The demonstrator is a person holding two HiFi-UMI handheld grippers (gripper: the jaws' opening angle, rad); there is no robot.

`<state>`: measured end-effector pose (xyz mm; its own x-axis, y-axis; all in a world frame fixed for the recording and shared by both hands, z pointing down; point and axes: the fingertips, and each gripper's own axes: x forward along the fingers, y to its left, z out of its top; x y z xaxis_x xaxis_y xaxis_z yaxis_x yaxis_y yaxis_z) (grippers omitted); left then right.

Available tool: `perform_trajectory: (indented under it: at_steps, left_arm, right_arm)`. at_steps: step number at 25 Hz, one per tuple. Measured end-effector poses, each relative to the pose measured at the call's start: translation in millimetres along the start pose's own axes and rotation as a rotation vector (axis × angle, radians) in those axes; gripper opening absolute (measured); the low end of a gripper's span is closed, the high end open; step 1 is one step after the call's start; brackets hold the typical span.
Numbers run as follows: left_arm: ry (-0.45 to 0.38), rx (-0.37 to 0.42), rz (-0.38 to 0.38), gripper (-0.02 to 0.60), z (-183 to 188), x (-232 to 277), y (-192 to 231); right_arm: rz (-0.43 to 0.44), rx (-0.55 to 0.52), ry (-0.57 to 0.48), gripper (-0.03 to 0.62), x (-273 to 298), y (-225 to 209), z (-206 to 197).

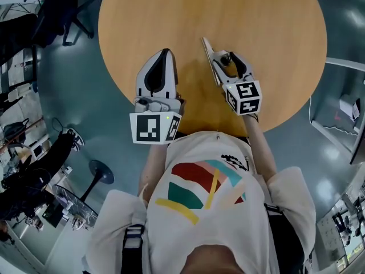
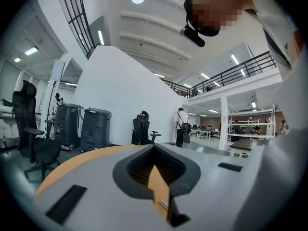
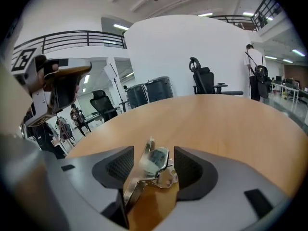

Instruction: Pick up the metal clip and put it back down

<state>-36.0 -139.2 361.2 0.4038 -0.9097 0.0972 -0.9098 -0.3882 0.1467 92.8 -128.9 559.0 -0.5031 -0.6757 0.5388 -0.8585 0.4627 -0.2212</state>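
- Two-handed, holding the left gripper (image 1: 165, 53) and the right gripper (image 1: 219, 50) side by side over the near part of a round wooden surface (image 1: 228, 4).
- Keeping the grey fingers (image 2: 96, 177) of the left gripper drawn together at their tips, showing only a thin wedge of the surface between them and gripping nothing.
- Pointing that left gripper roughly level, low over the surface.
- Spreading the right gripper's fingers (image 3: 211, 177) well apart and tilting them down at the surface (image 3: 216, 124).
- Framing the metal clip (image 3: 155, 163) between the dark ribbed pads (image 3: 118, 165), the clip sitting on the surface with neither pad pressing on it.
- Showing the clip as a shiny silver spring clip, one long flat arm leaning up toward the left-hand pad, its rounded body nearer the right-hand pad.
- Hiding the clip in the head view, or at least leaving it too small to make out there.
- Carrying a black-and-white marker cube (image 1: 154, 127) at the rear of the left gripper and another at the rear of the right.
- Wearing a white T-shirt (image 1: 205, 210) with coloured stripes, seen from above.
- Taking in, beyond the surface's far edge in the right gripper view, a black office chair (image 3: 204, 81), two dark bins (image 3: 149, 93) and a standing person (image 3: 255, 71) with a backpack.
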Motion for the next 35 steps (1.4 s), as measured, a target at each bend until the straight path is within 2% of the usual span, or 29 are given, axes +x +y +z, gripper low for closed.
perform_trajectory:
  at_steps: [5,10,12,15,18,22,25,26,31,35]
  left_arm:
    - [-0.023,0.013,-0.009,0.034,8.7,-4.7,-11.7]
    - [-0.079,0.03,-0.022,0.034,30.6,-14.2,-23.3]
    - [-0.106,0.031,-0.028,0.034,41.2,-19.7,-29.4]
    - [-0.155,0.01,-0.04,0.034,63.4,-30.0,-42.1]
    - [-0.208,0.013,-0.057,0.034,91.1,-38.2,-57.8]
    - [-0.289,0.045,-0.091,0.034,127.4,-49.8,-75.9]
    - [-0.343,0.065,-0.113,0.034,148.8,-58.7,-91.4]
    - [-0.356,0.069,-0.117,0.034,153.3,-62.9,-96.1]
    - [-0.382,0.077,-0.12,0.034,164.2,-77.8,-105.3]
    - [-0.374,0.08,-0.115,0.034,161.9,-86.5,-108.0]
  right_arm:
    - [0.022,0.038,-0.078,0.241,-16.6,-2.0,21.6]
    - [0.028,0.06,-0.249,0.241,-53.7,0.8,75.9]
    - [0.061,0.063,-0.361,0.241,-80.8,8.5,109.7]
    - [0.135,0.046,-0.588,0.239,-139.1,28.3,175.1]
    - [0.107,-0.042,-0.728,0.239,-192.0,42.9,226.5]
    - [0.048,-0.115,-0.786,0.219,-239.1,59.1,258.5]
    - [0.015,-0.126,-0.837,0.052,-271.7,62.4,264.7]
    - [0.003,-0.13,-0.845,0.033,-280.4,62.8,263.5]
    - [-0.057,-0.178,-0.855,0.014,-304.3,64.9,258.9]
    - [-0.07,-0.173,-0.858,0.014,-315.0,64.6,252.3]
